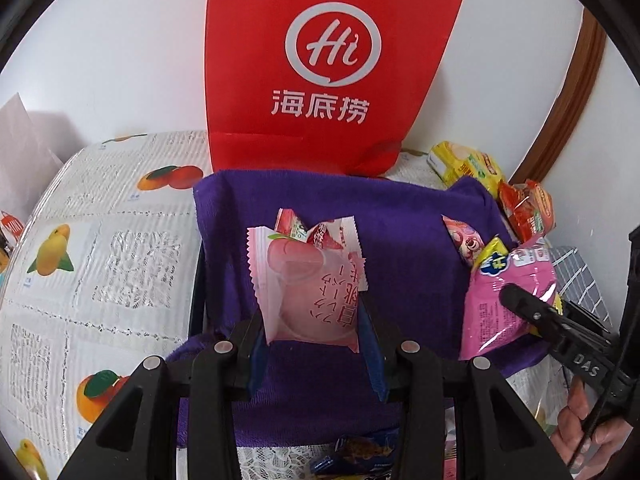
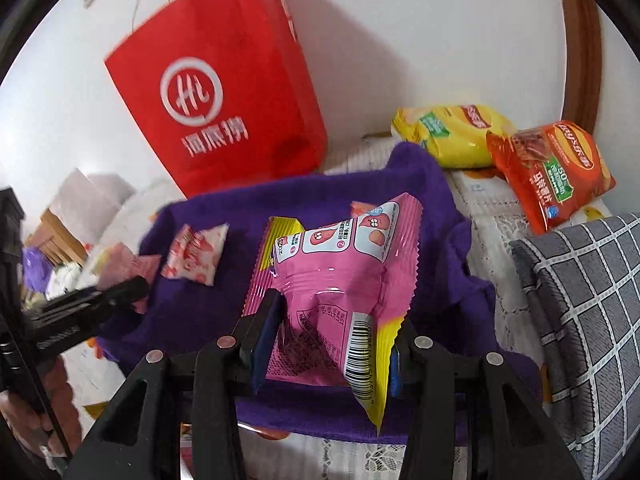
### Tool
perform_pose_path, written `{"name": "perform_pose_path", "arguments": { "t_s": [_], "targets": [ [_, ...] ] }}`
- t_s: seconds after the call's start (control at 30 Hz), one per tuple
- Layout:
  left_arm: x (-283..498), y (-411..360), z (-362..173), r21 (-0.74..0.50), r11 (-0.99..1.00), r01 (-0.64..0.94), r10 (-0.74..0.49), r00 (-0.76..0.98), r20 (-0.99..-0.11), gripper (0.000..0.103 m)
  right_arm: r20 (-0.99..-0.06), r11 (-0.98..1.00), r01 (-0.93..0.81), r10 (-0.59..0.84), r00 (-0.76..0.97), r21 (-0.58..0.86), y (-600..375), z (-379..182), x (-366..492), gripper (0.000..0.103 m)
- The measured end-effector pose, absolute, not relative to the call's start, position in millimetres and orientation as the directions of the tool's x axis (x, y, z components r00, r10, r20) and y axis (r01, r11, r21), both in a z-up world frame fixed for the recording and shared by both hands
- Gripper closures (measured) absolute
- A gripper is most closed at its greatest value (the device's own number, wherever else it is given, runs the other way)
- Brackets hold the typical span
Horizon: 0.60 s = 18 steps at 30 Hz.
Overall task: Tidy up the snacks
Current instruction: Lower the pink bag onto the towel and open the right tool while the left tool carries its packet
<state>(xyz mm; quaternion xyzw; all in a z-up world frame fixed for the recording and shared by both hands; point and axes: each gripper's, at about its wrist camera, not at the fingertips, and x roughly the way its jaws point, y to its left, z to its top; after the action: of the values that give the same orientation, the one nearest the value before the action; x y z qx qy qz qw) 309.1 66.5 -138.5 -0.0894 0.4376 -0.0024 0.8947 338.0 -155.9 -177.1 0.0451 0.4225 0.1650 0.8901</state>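
Gripping: left gripper [image 1: 312,332] peach packet [image 1: 308,284] | right gripper [image 2: 332,344] pink bag [image 2: 332,280] | barcode shows right view only

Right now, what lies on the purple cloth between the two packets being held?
In the right wrist view, one small red-and-white candy packet lies on the purple cloth, between the pale peach packet and the pink packet; otherwise the cloth there is bare.

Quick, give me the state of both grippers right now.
Left gripper: shut on the pale pink peach snack packet.
Right gripper: shut on the bright pink snack bag, over the purple cloth.
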Motion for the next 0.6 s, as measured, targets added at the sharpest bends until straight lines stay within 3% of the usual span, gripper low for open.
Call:
{"name": "perform_pose_path", "arguments": {
  "t_s": [0.33, 0.47, 0.6],
  "targets": [
    [309.7, 68.9, -148.2, -0.196, 0.978, -0.071, -0.116, 0.594, -0.796, 0.064, -0.754, 0.949, -0.200, 0.314, 0.577, 0.242, -169.0, -183.8, 345.0, 0.056],
    [308.9, 69.7, -149.6, -0.204, 0.976, -0.075, -0.121, 0.594, -0.795, 0.064, -0.715, 0.948, -0.203, 0.317, 0.623, 0.244, -172.6, -172.7, 339.4, 0.037],
    [309.0, 69.5, -151.5, -0.207, 0.976, -0.074, -0.124, 0.593, -0.796, 0.062, -0.701, 0.950, -0.187, 0.310, 0.642, 0.249, -175.3, -166.6, 338.4, 0.036]
  ]
}}
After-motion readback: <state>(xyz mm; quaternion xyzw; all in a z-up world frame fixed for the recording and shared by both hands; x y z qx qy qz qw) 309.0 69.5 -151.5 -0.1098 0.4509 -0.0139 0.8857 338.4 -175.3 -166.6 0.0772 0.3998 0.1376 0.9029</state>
